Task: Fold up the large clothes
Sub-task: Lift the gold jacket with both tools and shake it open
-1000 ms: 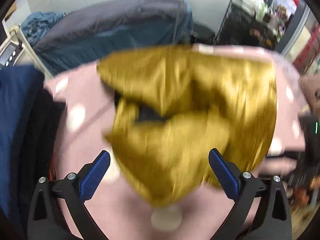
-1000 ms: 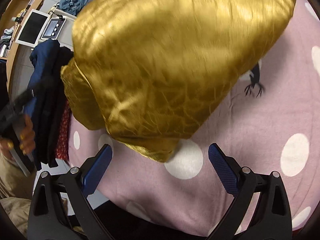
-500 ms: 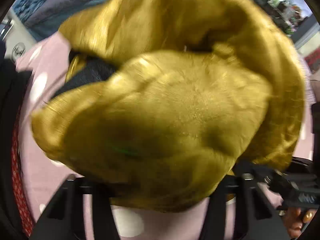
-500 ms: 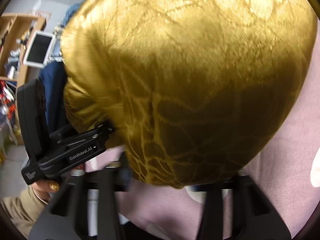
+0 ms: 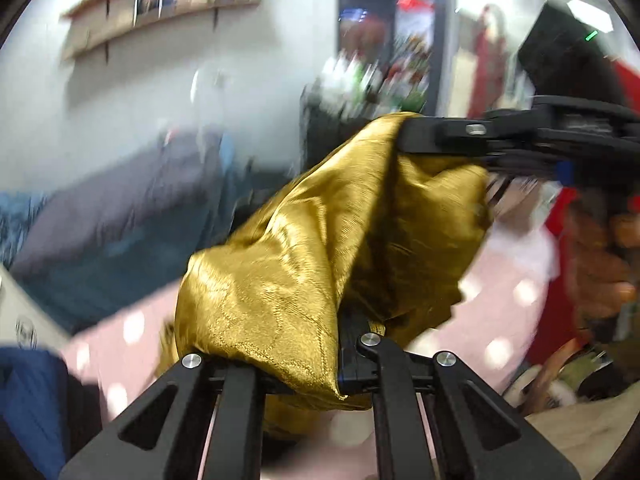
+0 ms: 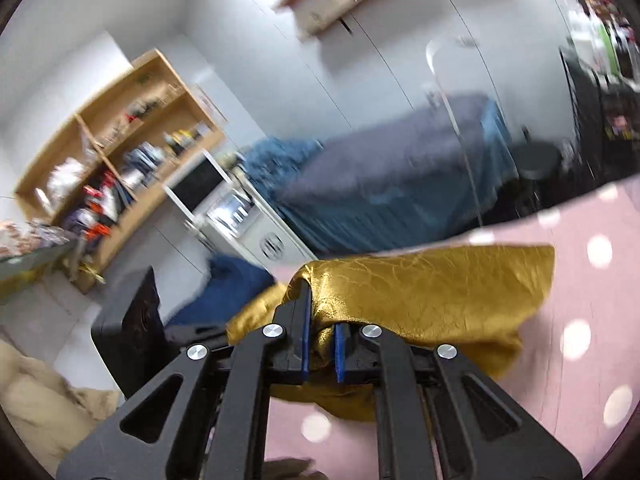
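A shiny gold garment [image 5: 320, 260] hangs bunched between both grippers, lifted above the pink polka-dot cloth [image 5: 500, 280]. My left gripper [image 5: 296, 368] is shut on one part of it, the fabric draping over the fingers. My right gripper [image 6: 320, 344] is shut on another part of the gold garment [image 6: 432, 292], its blue pads [image 6: 306, 336] pinching a fold. The right gripper also shows in the left wrist view [image 5: 460, 136], at the upper right, clamped on the garment's top edge.
The pink polka-dot cloth [image 6: 580, 320] covers the work surface. A dark blue garment [image 6: 236, 276] lies at its left edge. Behind stand a grey-blue covered bed [image 6: 400, 184], a white cabinet [image 6: 256, 232] and wooden shelves [image 6: 120, 152]. A black rack [image 5: 360, 92] is behind.
Both grippers closed on the gold garment and lifted it off the pink cloth. Both views tilted up from the surface toward the room.
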Tool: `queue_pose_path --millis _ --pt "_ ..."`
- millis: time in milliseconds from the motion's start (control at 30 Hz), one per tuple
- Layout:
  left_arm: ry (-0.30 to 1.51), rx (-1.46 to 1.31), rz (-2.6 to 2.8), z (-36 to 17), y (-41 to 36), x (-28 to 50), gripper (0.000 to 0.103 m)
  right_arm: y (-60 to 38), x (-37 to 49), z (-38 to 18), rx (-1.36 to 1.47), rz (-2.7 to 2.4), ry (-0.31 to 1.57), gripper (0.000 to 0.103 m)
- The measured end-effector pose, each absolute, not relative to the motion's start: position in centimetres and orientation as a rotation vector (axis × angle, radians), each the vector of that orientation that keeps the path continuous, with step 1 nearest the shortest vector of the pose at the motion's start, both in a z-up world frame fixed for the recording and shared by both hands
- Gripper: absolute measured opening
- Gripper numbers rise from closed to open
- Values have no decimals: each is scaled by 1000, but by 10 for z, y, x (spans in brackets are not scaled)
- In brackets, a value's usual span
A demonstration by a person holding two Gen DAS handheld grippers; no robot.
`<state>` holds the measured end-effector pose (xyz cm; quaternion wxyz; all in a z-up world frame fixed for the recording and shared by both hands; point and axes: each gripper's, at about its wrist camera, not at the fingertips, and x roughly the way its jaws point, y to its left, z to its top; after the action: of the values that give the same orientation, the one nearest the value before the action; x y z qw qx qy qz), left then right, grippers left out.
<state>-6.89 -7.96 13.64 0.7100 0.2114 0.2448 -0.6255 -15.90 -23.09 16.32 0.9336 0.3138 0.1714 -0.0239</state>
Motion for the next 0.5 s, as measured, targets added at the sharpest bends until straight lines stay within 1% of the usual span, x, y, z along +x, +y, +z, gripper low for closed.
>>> queue_pose_path --millis 167,267,333,367,433,467,500 --pt "296 233 -1571 248 -26 -100 9 -226 -210 278 536 101 77 9" --pt "200 111 -1632 282 -5 -104 9 -229 -224 332 435 247 -38 9" --pt "161 85 -1606 290 -3 -106 9 -237 -209 340 438 316 -44 9" --pt "178 81 -1587 287 -4 -101 9 -238 -194 342 449 338 -31 9" --pt "239 97 -1535 276 -13 -95 9 -244 -156 332 483 348 43 11" --pt "307 121 -1474 261 -19 -85 10 -250 -127 318 530 326 102 13" --pt "355 134 -1439 250 -25 -74 10 -250 -118 309 566 292 138 25"
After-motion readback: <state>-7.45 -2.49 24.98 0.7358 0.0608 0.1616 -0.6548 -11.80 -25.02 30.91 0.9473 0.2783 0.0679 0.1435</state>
